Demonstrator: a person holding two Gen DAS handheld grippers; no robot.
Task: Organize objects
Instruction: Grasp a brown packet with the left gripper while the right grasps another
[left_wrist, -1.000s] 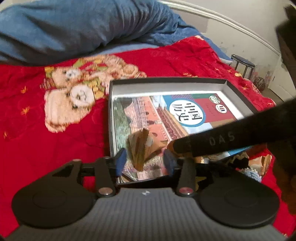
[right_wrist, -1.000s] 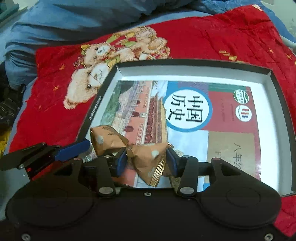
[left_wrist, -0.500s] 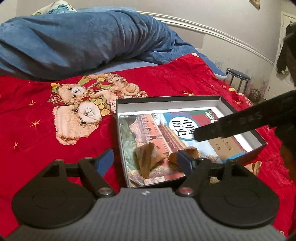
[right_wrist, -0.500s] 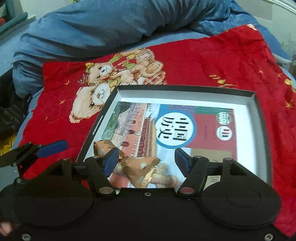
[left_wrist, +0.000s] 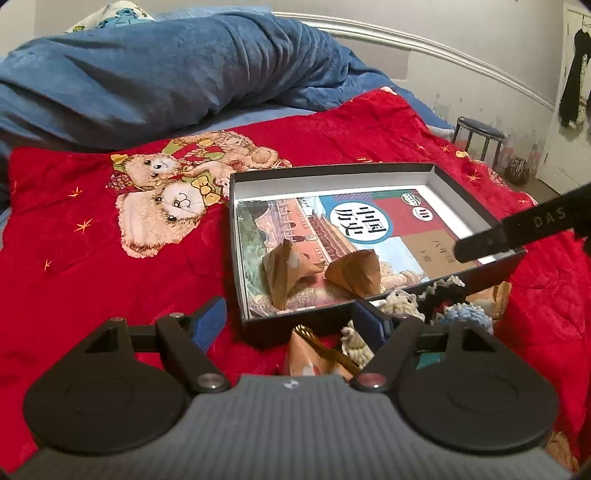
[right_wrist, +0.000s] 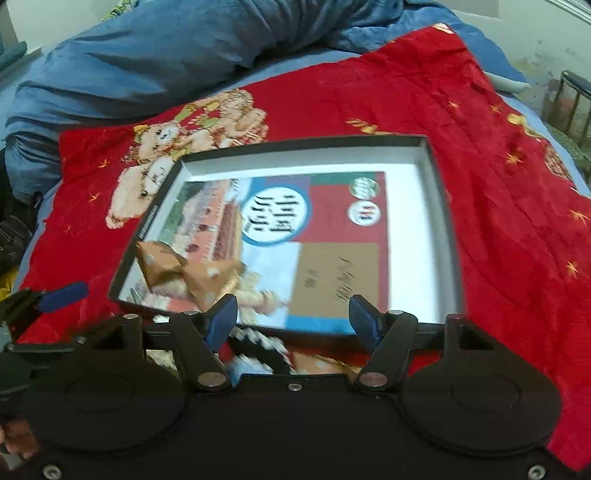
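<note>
Left wrist view: the left gripper (left_wrist: 288, 319) is spread wide w/ nothing between its blue pads; its jaws have just been opening. Beyond it sits the shallow black cardboard box w/ white inside (left_wrist: 369, 171) on the red quilted bedspread w/ teddy-bear print (left_wrist: 92, 258). A history textbook w/ colourful cover (left_wrist: 369, 225) lies flat in the box, and on the book's near end lie two brown folded-paper pyramid packets (left_wrist: 286, 271), side by side, apart from the claw. Just near of the box wall, btw the left gripper's jaws and to their right, wait another brown paper packet w/ gold trim (left_wrist: 314, 356) and a heap of crocheted yarn pieces (left_wrist: 436, 302). Judgement: a drop-off is done and a fresh pickup is in hand; next move calls for dipping to that near pile and closing on one item.

Right wrist view (blurred, so details are approx.): the right gripper (right_wrist: 291, 317) also stands spread and empty, its jaws having just been opening. The paper packets (right_wrist: 184, 269) lie in the box's near-left corner, just far and left of its left pad. Yarn and something brown, prob. another packet, show under the claw, near of the box (right_wrist: 439, 206).
</note>
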